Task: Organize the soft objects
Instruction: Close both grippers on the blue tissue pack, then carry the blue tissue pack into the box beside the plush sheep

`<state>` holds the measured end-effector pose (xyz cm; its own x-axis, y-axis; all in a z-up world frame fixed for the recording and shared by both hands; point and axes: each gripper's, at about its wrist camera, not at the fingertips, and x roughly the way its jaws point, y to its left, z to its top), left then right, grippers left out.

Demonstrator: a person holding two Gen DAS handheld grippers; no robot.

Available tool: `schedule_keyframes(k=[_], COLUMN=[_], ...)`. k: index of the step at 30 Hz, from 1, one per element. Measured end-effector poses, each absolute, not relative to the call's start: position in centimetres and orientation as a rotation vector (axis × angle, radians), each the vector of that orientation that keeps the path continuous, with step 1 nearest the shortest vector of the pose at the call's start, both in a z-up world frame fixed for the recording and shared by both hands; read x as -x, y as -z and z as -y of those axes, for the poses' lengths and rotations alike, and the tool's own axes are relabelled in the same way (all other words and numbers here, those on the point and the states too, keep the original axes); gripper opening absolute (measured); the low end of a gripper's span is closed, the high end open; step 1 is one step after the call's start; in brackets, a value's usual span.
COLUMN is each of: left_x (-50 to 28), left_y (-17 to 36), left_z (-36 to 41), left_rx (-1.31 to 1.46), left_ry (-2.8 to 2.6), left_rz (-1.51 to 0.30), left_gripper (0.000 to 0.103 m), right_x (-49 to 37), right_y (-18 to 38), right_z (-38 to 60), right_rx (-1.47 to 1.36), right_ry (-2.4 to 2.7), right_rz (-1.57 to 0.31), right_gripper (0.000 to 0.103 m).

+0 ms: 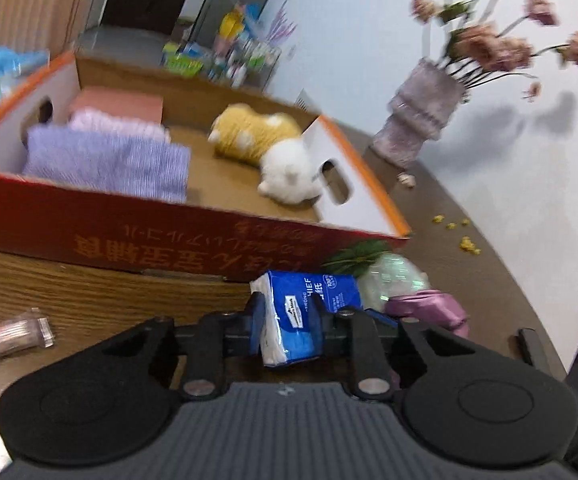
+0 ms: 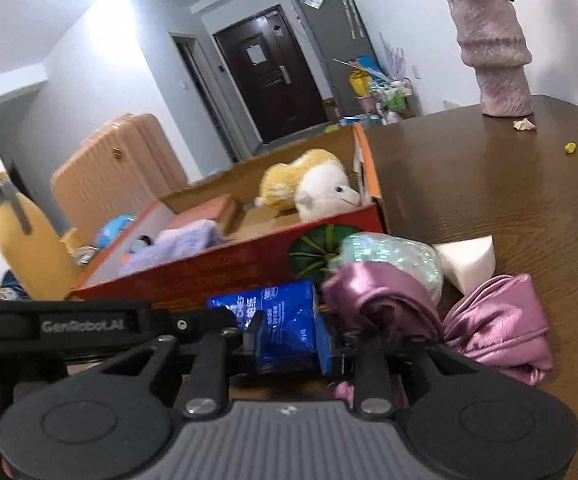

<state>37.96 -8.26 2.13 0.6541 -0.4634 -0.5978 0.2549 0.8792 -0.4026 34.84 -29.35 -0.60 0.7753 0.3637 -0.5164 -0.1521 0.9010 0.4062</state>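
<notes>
Tissue pack (image 1: 309, 300) nearest, on the bench (image 2: 489, 184) just before the box (image 1: 129, 232): blue crinkly plastic wrap, white paper at one end, soft and dented. Clamped at a narrow gap between the fingers of the left hand-held gripper (image 1: 287, 316). Flanked just as closely by the right hand-held gripper (image 2: 289, 336), pads seemingly pressing its sides, wrap creased there.

Right of the pack, waiting outside the box: glossy mauve satin (image 2: 497, 320), bunched in slippery folds; an iridescent crinkled bundle (image 2: 389, 252); a green ribbed pumpkin shape (image 2: 313, 248) touching the box wall; a white foam wedge (image 2: 469, 260), smooth and matte.

Further back, inside the cardboard box, red outside and brown within: folded lilac towel (image 1: 109, 160) with a nubby ribbed weave, paler towels stacked behind at left; fluffy yellow-and-white plush (image 1: 257, 136) at right, floor between bare.

Probably about half done: towels and plush stowed, pack gripped but not yet in, four loose items left.

Farthest, a rough mauve vase (image 2: 493, 52).
</notes>
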Motion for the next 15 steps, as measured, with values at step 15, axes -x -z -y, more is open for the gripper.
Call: schedule_keyframes(k=[15], left_x=[-22.2], left_y=[-0.1], left_z=[2.9], left_rx=[0.329], left_ry=[0.51], left_rz=[-0.846], left_gripper=[0.028], right_x=[-17.5], right_y=[-0.1], right_z=[28.3], right_rx=[-0.324], right_ry=[-0.476], right_rz=[-0.688], right_gripper=[0.032])
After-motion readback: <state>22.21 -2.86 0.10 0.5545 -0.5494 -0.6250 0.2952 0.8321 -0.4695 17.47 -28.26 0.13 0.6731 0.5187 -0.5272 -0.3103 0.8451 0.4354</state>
